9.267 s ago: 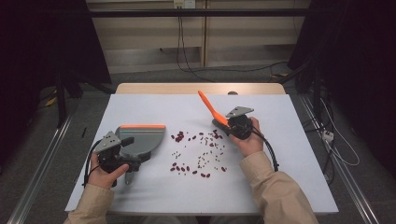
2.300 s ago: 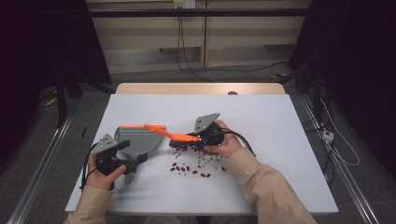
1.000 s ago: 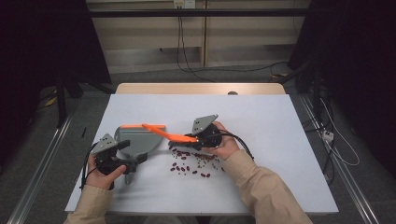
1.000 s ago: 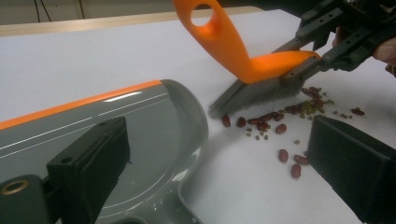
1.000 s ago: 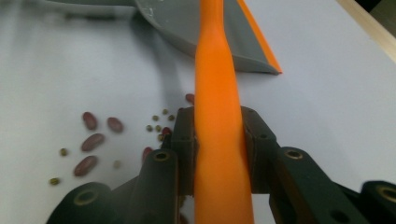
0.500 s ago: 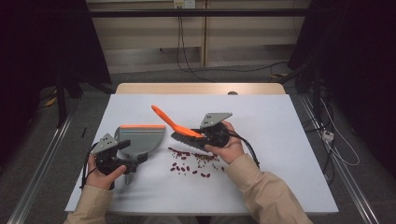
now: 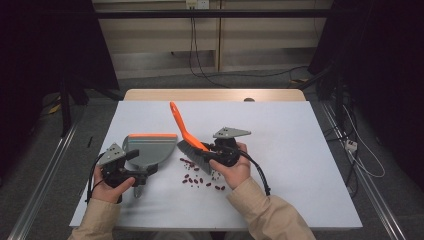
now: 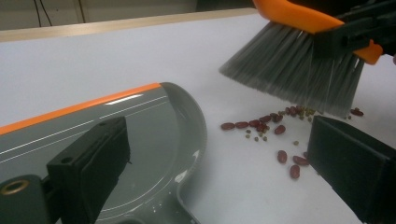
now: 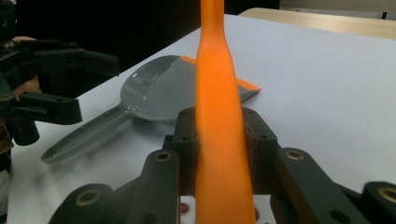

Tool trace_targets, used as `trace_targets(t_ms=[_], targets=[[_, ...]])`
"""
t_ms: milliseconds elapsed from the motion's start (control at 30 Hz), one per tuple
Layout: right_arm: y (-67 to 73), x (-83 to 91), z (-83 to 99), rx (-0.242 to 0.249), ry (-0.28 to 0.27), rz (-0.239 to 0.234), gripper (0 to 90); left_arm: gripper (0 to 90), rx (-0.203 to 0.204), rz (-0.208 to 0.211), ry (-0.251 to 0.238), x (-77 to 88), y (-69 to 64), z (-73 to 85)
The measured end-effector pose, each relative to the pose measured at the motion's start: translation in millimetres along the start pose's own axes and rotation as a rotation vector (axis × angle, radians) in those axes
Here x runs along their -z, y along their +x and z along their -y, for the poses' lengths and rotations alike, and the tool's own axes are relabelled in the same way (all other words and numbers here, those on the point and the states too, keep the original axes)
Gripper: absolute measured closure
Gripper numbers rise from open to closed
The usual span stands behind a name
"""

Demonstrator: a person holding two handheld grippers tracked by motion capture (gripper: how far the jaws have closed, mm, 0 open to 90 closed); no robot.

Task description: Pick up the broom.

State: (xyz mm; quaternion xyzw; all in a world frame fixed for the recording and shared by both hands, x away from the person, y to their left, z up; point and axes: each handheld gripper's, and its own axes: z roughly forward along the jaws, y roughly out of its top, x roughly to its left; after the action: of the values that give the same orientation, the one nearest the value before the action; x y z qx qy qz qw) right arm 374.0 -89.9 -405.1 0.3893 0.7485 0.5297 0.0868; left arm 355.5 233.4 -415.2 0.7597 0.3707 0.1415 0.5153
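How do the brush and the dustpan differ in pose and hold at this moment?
The brush is clamped in the shut right gripper, with its handle tilted up off the table; the dustpan lies flat on the table. The left gripper stands open, its jaws gripping nothing. Both are grey with orange trim, beside the scattered beans.

Setting is read as a lab or recording bay, not a home. A white-topped table (image 7: 310,165) on a pale wooden board is taken as the landmark. Beyond its far edge, a beige panelled wall (image 7: 165,40) with a wall socket (image 7: 196,4) and black cables (image 7: 197,55) hanging to the grey floor is seen. Dark curtains (image 7: 45,55) are hung left and right of the table. Metal floor rails (image 7: 47,170) are noted along both sides, with a power strip (image 7: 351,146) at the right.
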Motion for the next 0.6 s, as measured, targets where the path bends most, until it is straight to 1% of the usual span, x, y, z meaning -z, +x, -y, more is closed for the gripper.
trace_targets(t_ms=[67, 167, 233, 300, 433, 533, 600], targets=[[6.0, -4.0, 3.6, -0.016, -0.001, -0.021, 70.9, 5.8, 0.000, -0.001, 0.000, 0.0, 0.0, 0.0], [14.1, -9.1, 9.0, -0.029, 0.014, -0.040, 70.9, 5.8, -0.002, 0.000, 0.000, 0.0, 0.1, -0.2], [17.8, -11.1, 12.1, -0.031, 0.022, -0.061, 70.9, 5.8, 0.000, -0.003, 0.003, -0.1, 0.1, -0.1], [20.8, -11.6, 14.7, -0.031, 0.030, -0.068, 70.9, 5.8, -0.004, -0.004, 0.010, -0.1, 0.4, 0.1], [24.4, -11.4, 19.1, -0.051, 0.050, -0.087, 70.9, 5.8, -0.004, -0.004, 0.010, -0.4, 0.8, 0.0], [27.9, -10.4, 22.9, -0.073, 0.072, -0.112, 70.9, 5.8, -0.006, -0.005, 0.009, -0.2, 1.5, -0.2], [31.6, -10.3, 25.9, -0.069, 0.095, -0.124, 70.9, 5.8, -0.005, -0.008, 0.008, -0.5, 1.8, -0.2]])
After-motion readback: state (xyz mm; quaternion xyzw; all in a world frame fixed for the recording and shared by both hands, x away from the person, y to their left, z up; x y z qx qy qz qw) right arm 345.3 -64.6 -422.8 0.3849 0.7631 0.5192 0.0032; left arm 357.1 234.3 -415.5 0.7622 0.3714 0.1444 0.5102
